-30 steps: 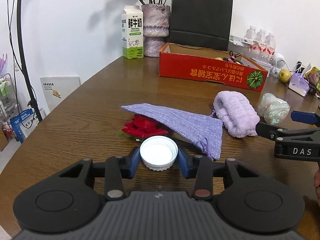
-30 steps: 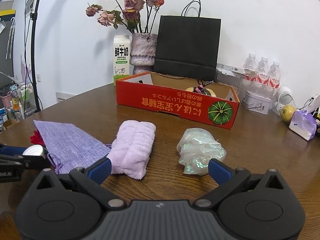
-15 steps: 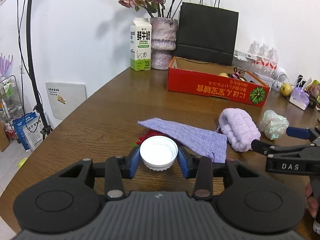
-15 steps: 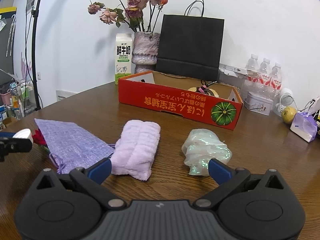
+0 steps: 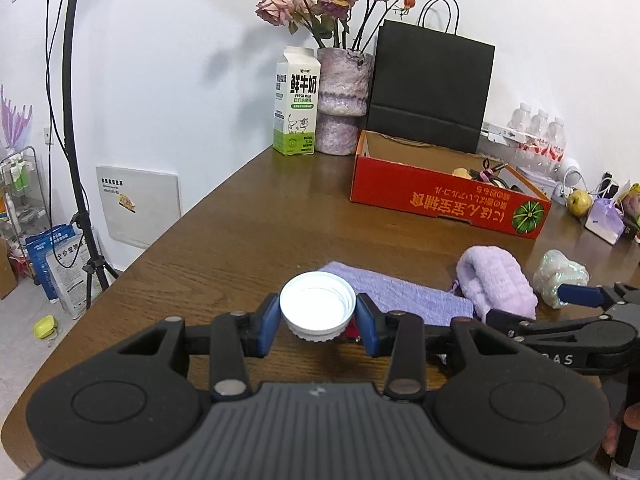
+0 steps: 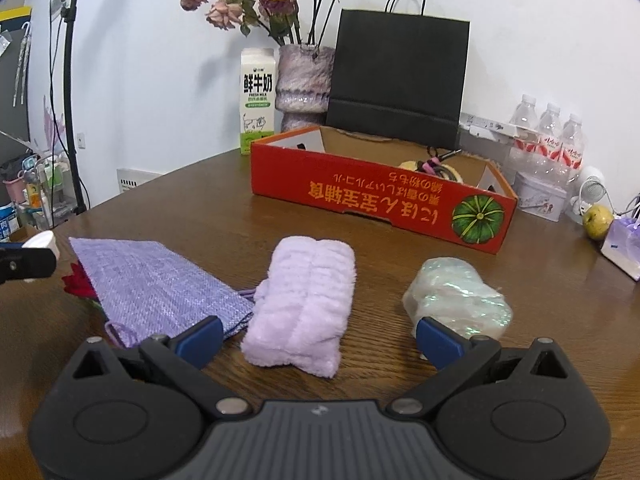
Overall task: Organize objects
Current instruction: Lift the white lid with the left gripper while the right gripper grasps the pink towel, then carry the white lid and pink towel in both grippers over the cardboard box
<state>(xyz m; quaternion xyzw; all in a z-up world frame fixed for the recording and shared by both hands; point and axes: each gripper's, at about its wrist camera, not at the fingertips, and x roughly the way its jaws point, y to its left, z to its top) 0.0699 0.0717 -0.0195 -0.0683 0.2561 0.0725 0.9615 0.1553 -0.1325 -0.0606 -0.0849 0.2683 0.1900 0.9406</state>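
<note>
Pinching a white cap (image 5: 317, 307) at frame centre, the left gripper (image 5: 318, 322) looks mid-carry toward the red box (image 5: 444, 200) upper right; the right gripper (image 6: 318, 338) stands spread, empty.

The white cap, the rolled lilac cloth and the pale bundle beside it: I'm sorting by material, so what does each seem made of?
White cap: probably smooth plastic, with ridges inside its rim and a ribbed skirt. Rolled lilac cloth: soft fleecy fabric, with a fuzzy, matte pile like a towel's. Pale bundle: likely crumpled thin film or wrap, translucent with a pearly, greenish sheen; exact material unclear.
</note>
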